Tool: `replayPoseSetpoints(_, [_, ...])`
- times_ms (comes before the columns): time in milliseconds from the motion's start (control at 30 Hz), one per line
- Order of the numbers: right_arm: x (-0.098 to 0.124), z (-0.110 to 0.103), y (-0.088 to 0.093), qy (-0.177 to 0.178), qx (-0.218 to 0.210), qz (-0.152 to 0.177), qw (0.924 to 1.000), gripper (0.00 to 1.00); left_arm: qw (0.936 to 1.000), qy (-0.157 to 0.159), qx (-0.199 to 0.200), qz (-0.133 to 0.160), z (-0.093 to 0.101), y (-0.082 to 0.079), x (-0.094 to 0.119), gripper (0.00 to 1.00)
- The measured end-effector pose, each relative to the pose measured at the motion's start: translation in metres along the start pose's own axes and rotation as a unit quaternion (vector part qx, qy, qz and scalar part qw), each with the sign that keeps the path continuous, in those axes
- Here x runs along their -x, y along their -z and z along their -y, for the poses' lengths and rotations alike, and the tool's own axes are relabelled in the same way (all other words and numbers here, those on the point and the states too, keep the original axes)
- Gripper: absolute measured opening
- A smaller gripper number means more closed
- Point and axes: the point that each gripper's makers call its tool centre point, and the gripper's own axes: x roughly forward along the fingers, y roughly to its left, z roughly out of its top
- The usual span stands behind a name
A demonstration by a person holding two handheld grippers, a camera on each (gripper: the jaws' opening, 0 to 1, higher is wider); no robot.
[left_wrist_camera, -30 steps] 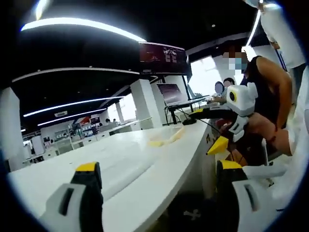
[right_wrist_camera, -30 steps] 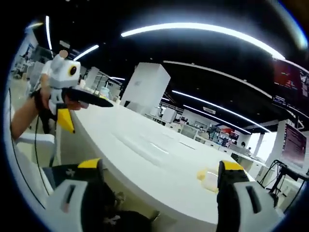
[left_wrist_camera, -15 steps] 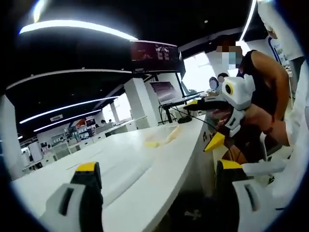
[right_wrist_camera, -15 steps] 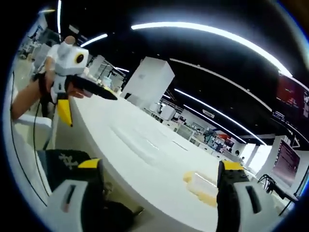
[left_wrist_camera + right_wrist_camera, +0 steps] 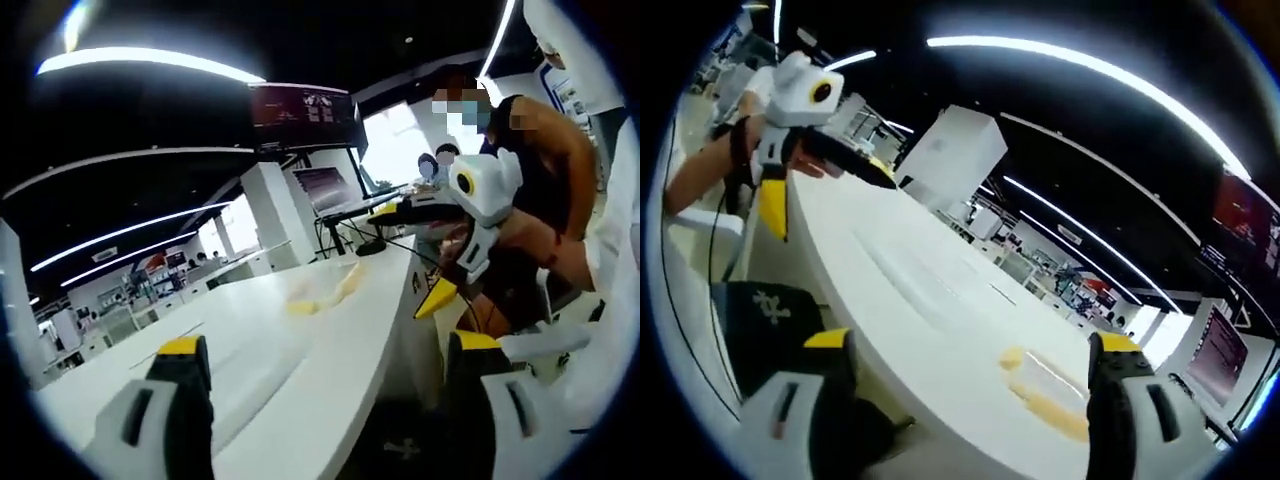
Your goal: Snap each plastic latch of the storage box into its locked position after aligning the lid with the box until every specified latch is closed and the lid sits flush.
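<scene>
A clear storage box with yellow latches (image 5: 1045, 385) lies on the long white table (image 5: 930, 300), far in front of my right gripper (image 5: 965, 400), whose jaws stand open and empty. In the left gripper view the box (image 5: 320, 290) is a small blurred yellow shape further along the table (image 5: 260, 370). My left gripper (image 5: 325, 400) is open with nothing in it, held off the table's near edge. Each gripper shows in the other's view, held up in a hand: the right gripper (image 5: 385, 212) and the left gripper (image 5: 880, 175). Whether the lid sits flush is too blurred to tell.
A person in a dark top (image 5: 540, 150) stands beside the table's right edge. A black object with a white mark (image 5: 770, 320) sits low beside the table. Dark screens (image 5: 300, 110) hang overhead and a white pillar (image 5: 950, 160) stands behind the table.
Both cameras have swung a little, so the box sits lower and more central in the right gripper view. Both grippers stay open and nothing has touched the box.
</scene>
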Motion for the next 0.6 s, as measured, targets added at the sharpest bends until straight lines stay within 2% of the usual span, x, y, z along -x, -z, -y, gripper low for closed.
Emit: replayPoseSetpoints(600, [0.004,0.032,0.008,0.012,0.065,-0.028,0.9974,0.94,0.9987,0.034,-0.032,-0.023,0.009,0.003,-0.027,0.98])
